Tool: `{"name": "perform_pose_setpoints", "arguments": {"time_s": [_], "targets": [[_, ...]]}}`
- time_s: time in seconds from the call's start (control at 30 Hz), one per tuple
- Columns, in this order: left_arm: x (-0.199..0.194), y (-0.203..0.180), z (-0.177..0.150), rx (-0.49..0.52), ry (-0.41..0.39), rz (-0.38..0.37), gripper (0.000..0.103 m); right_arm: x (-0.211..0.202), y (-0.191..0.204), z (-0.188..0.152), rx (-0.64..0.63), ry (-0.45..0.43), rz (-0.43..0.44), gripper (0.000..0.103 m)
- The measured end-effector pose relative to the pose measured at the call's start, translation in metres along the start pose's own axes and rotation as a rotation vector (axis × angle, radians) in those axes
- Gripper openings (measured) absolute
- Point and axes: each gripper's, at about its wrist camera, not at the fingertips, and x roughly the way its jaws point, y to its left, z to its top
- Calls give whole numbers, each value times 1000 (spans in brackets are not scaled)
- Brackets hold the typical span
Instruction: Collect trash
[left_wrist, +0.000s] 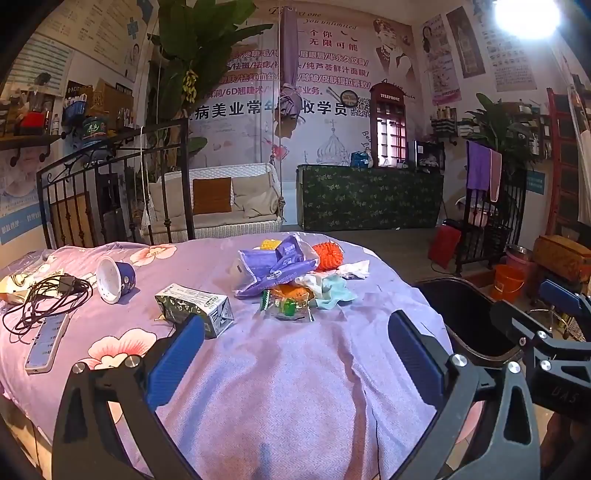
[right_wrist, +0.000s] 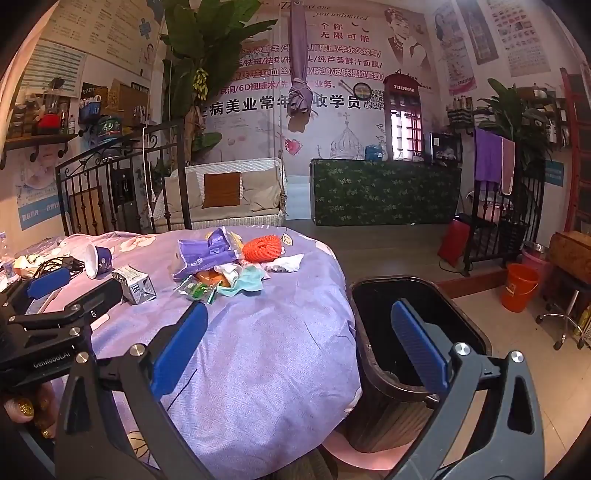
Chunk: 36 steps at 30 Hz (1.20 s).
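Trash pile (left_wrist: 291, 280) beyond carton (left_wrist: 195, 308), perhaps juice; both grippers (left_wrist: 295, 354) (right_wrist: 299, 347) wide, empty

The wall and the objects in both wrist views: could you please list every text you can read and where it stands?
"TELEPHONE": red phone booth cabinet.
"you unlimited", "无限可能": wall mural.
"GenRobot.AI": left gripper body.
Milk carton, purple wrapper, posters: print too small or blurred.

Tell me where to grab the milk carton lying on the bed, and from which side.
The carton lies flat on the purple bedspread, clear of the wrapper pile, its folded end toward the camera. Probably best: close across its two long side faces near the middle, coming from above and in front with the open left gripper, which is nearest.
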Motion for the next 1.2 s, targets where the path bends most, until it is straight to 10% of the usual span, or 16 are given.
{"name": "perform_pose_setpoints", "arguments": {"time_s": [1.2], "targets": [[2,-1,-4,-1,7,-5,99,-1,0,0,3,0,-1,98]]}}
